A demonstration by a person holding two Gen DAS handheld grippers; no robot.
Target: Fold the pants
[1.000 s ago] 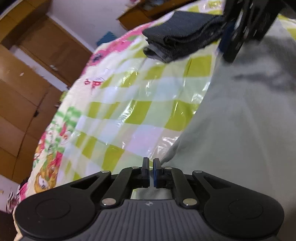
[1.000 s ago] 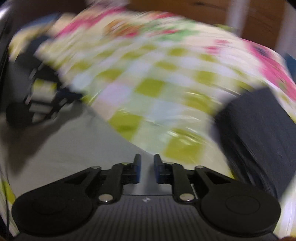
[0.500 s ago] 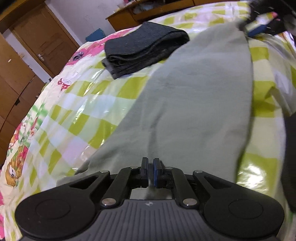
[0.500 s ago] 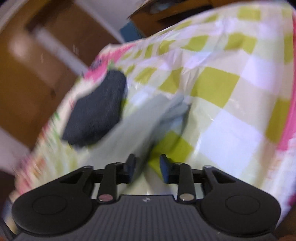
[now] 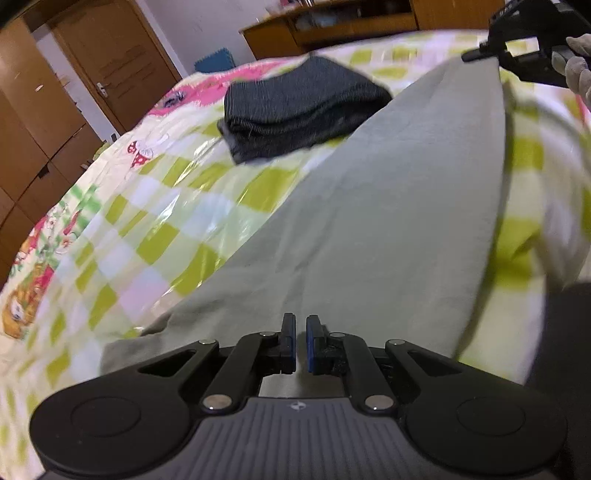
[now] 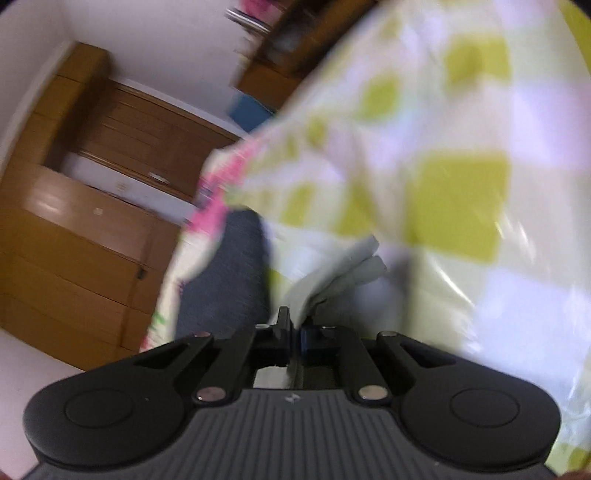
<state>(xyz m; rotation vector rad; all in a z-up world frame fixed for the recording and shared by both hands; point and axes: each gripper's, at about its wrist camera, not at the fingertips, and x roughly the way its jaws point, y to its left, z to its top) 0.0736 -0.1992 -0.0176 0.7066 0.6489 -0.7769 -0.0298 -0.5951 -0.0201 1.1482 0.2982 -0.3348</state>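
Pale grey-green pants (image 5: 388, 206) lie stretched lengthwise on a green-and-white checked bed cover (image 5: 159, 206). My left gripper (image 5: 301, 341) sits low over the near end of the pants, its jaws a narrow gap apart with cloth beneath them. My right gripper (image 6: 293, 332) is shut on the far end of the pants (image 6: 343, 269), with cloth bunched out past its fingertips. It also shows in the left wrist view (image 5: 476, 55) at the far tip of the pants.
A folded dark blue garment (image 5: 299, 107) lies on the bed left of the pants, also in the right wrist view (image 6: 225, 280). Wooden wardrobe and door (image 5: 85, 74) stand at left, a wooden desk (image 5: 332, 29) behind the bed.
My right gripper has closed on the far end of the pants. The left gripper's jaws have parted slightly, and it has dropped lower over the near end.
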